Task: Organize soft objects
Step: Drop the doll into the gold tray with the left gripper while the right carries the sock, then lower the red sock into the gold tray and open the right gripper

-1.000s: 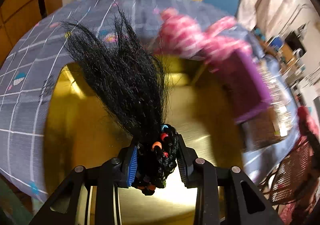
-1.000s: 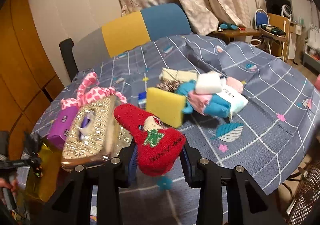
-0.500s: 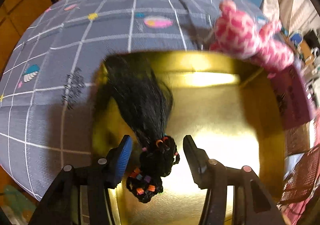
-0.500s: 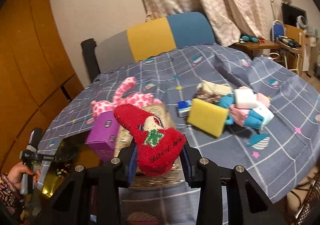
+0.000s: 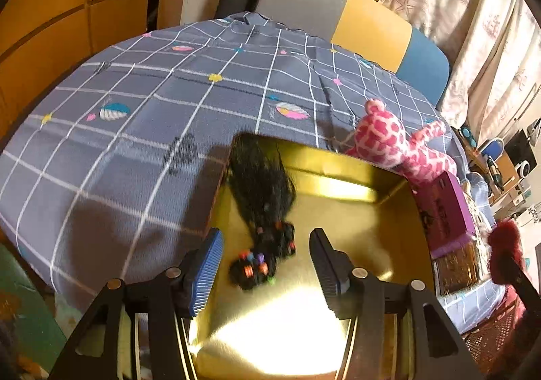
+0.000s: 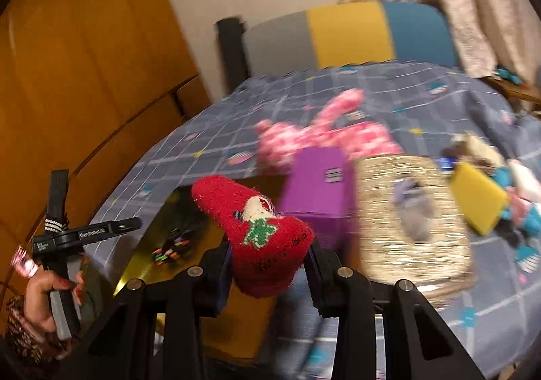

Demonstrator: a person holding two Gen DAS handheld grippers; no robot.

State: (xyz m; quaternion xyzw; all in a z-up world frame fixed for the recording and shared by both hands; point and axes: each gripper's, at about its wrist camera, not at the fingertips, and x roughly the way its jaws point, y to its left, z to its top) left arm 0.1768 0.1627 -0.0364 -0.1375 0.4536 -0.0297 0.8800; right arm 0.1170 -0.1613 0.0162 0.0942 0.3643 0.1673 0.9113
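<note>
Grey checked cloth (image 5: 142, 102) covers the table, with a striped chair back (image 5: 338, 15) and curtains at the far side. Near the front edge sits a gold tin (image 5: 355, 211); a black hairpiece with coloured beads (image 5: 262, 211) lies inside it, between the spread fingers of the left gripper (image 5: 266, 261), touching neither. The right gripper (image 6: 270, 265) pinches a red Christmas sock (image 6: 257, 228) above the tin. A pink spotted plush (image 5: 395, 146) and a purple box (image 5: 446, 207) sit just right of the tin.

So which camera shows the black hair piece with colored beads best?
The left wrist view: the black hair piece lies whole in the gold tin, between the open left tool. The right wrist view shows only its beads, blurred, behind the red sock.
</note>
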